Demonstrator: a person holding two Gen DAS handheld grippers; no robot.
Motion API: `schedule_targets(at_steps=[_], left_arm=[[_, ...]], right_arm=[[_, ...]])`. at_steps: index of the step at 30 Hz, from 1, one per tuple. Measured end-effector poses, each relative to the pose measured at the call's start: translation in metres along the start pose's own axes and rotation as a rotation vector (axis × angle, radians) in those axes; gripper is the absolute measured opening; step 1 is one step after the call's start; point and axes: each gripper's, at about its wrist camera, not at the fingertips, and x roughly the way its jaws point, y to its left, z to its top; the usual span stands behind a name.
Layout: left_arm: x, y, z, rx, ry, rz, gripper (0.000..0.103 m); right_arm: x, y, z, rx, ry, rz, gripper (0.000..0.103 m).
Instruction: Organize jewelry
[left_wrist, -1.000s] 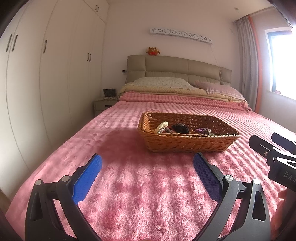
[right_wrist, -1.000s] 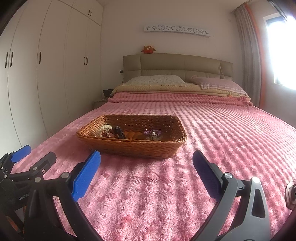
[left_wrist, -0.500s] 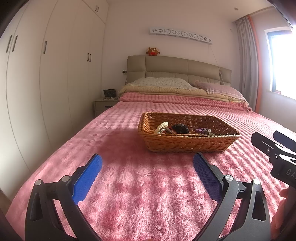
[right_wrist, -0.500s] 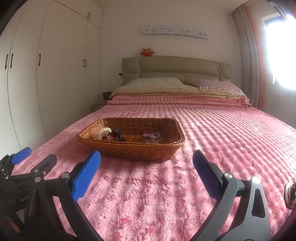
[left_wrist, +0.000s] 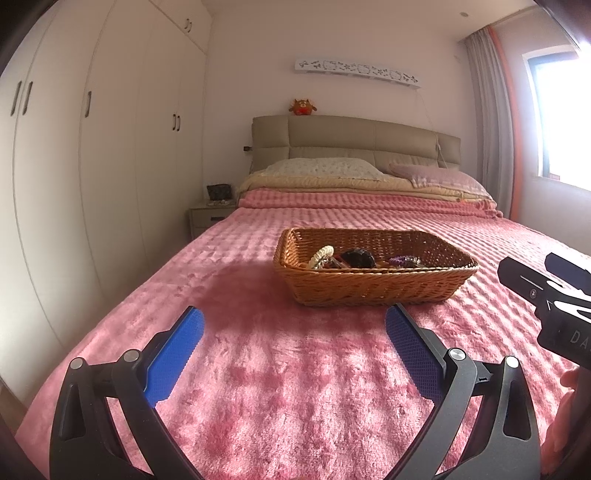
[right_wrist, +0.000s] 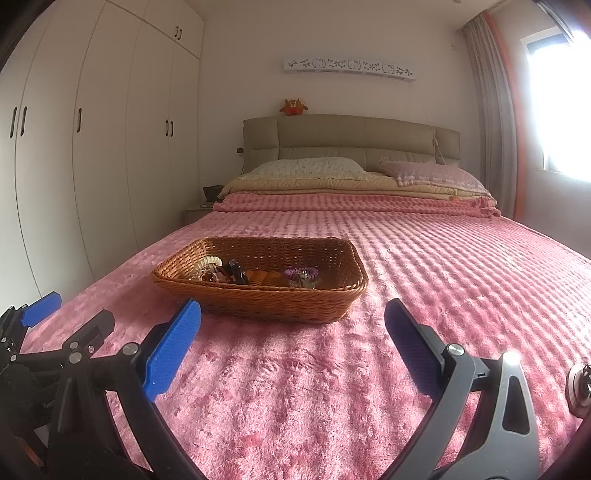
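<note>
A brown wicker basket sits on the pink bedspread. Inside lie a cream beaded bracelet, a dark item and a purple bracelet. My left gripper is open, short of the basket's near wall, nothing between its blue pads. My right gripper is open too, just before the basket's front right part. Each gripper shows at the edge of the other's view: the right gripper, the left gripper.
White wardrobes line the left wall. A bedside table stands at the bed's far left. Pillows and a padded headboard lie at the far end. A window with a curtain is on the right.
Both grippers have crept a little closer to the basket and stay open. The jewelry in the basket has not moved.
</note>
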Motion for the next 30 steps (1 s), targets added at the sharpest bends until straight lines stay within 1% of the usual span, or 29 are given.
schedule_targets(at_steps=[30], left_arm=[[-0.0031,-0.0001,0.0005,-0.009,-0.008,0.002,0.096]], right_arm=[[-0.0002,0.0025,-0.0002,-0.002,-0.001,0.004,0.095]])
